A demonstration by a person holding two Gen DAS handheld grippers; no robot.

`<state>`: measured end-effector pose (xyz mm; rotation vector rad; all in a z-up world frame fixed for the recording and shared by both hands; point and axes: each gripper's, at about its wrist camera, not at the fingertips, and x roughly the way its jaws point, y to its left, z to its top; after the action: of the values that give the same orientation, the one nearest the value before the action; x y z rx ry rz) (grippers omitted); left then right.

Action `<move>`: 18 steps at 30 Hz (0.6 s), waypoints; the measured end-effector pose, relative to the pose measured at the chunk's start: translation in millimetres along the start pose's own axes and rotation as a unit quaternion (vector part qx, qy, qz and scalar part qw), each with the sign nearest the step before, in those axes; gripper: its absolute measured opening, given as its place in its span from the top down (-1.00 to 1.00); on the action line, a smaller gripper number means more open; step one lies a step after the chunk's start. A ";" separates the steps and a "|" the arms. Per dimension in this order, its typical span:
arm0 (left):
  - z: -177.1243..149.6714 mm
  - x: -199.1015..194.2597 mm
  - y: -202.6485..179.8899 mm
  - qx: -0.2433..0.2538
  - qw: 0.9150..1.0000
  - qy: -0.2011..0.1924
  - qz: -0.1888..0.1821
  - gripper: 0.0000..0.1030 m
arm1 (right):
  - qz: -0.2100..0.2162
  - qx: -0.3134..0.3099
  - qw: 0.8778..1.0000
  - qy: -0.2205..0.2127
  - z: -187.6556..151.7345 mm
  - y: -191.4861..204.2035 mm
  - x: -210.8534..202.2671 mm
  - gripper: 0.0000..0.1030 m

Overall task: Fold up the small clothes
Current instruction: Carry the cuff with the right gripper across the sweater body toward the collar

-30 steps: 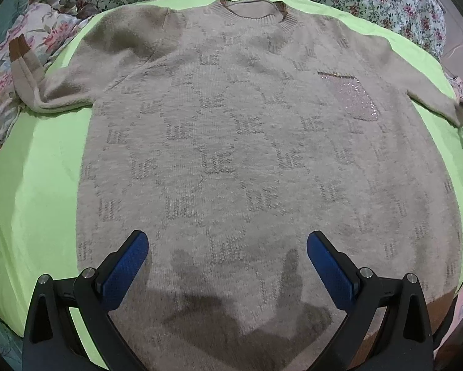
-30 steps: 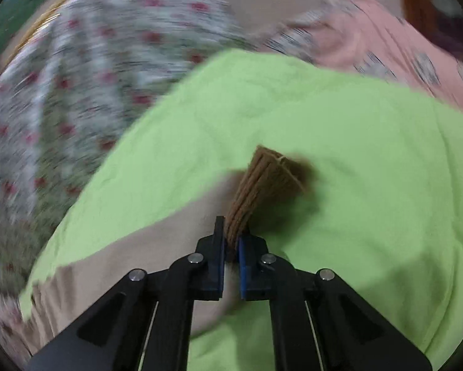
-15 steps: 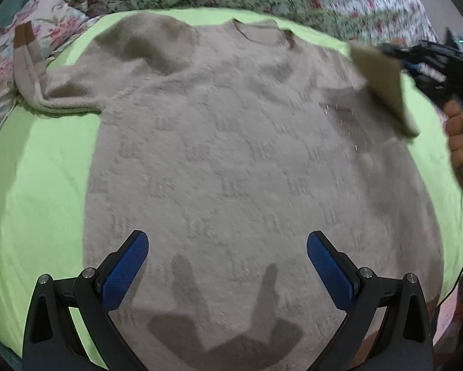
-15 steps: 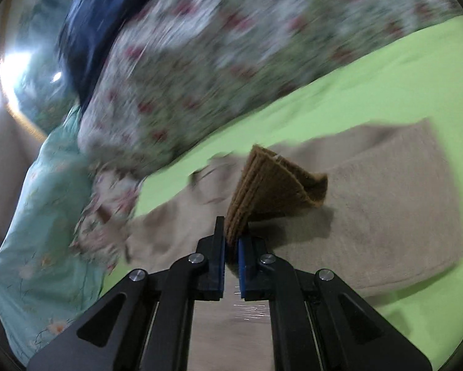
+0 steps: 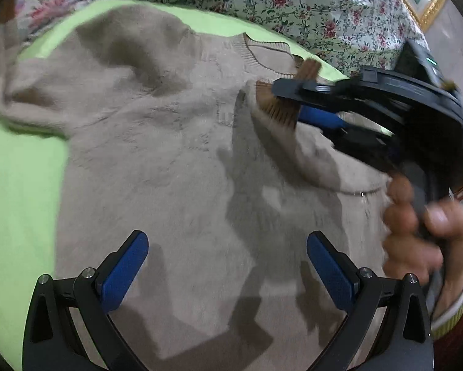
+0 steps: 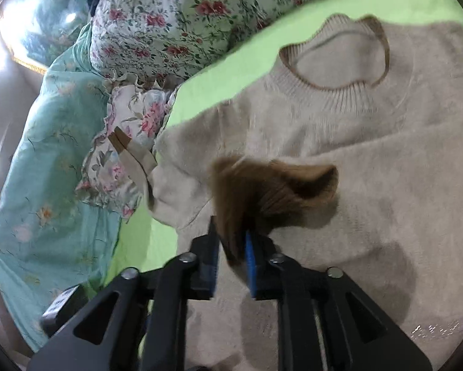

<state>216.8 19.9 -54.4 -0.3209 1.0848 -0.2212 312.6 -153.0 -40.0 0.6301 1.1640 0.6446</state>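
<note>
A beige knit sweater (image 5: 169, 154) lies front up on the green sheet (image 5: 15, 185), its ribbed collar (image 6: 333, 61) toward the floral quilt. The right gripper (image 6: 231, 241) hovers over the chest just below the collar. Its jaws are opening, and the brown sleeve cuff (image 6: 262, 191) still stands between them, touching both pads. In the left wrist view that gripper (image 5: 296, 105) comes in from the right with the cuff (image 5: 276, 108) at its tip and the sleeve folded over the body. The left gripper (image 5: 228, 262) is open above the sweater's lower part and holds nothing. The other sleeve's cuff (image 6: 123, 142) rests on a pillow.
A floral quilt (image 5: 293, 0) is bunched beyond the collar. A teal blanket (image 6: 30, 185) and a frilled floral pillow (image 6: 117, 170) lie off the far sleeve. A person's hand (image 5: 417, 232) grips the right tool at the right edge.
The right gripper carried the cuff from the green sheet at the sweater's side across onto the chest, folding the sleeve over. Its jaws have parted slightly. The left gripper shifted and turned above the hem.
</note>
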 end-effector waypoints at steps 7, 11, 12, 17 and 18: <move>46.9 51.8 -15.8 0.004 1.000 -0.006 0.020 -0.99 | 0.014 0.011 0.998 -0.061 -17.3 -6.5 -71.2 -0.14; 67.1 57.9 -9.8 -0.003 0.999 -0.033 0.020 -0.90 | -0.002 0.026 0.994 -0.108 -37.6 -26.5 -127.7 -0.14; 72.7 58.9 -7.1 -0.007 0.999 -0.041 0.014 -0.76 | -0.012 0.029 0.993 -0.118 -41.7 -32.6 -138.8 -0.14; 81.1 61.0 -4.6 0.004 0.999 -0.042 0.002 0.87 | -0.063 0.067 0.983 -0.162 -55.5 -72.8 -184.2 -0.14; 81.4 54.3 -3.2 0.005 0.999 -0.053 0.007 0.87 | -0.068 0.072 0.981 -0.166 -56.3 -78.9 -190.4 -0.14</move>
<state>313.9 10.9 -63.4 -0.3127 0.9808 -0.1951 219.0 -339.8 4.1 0.7434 0.9349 0.3240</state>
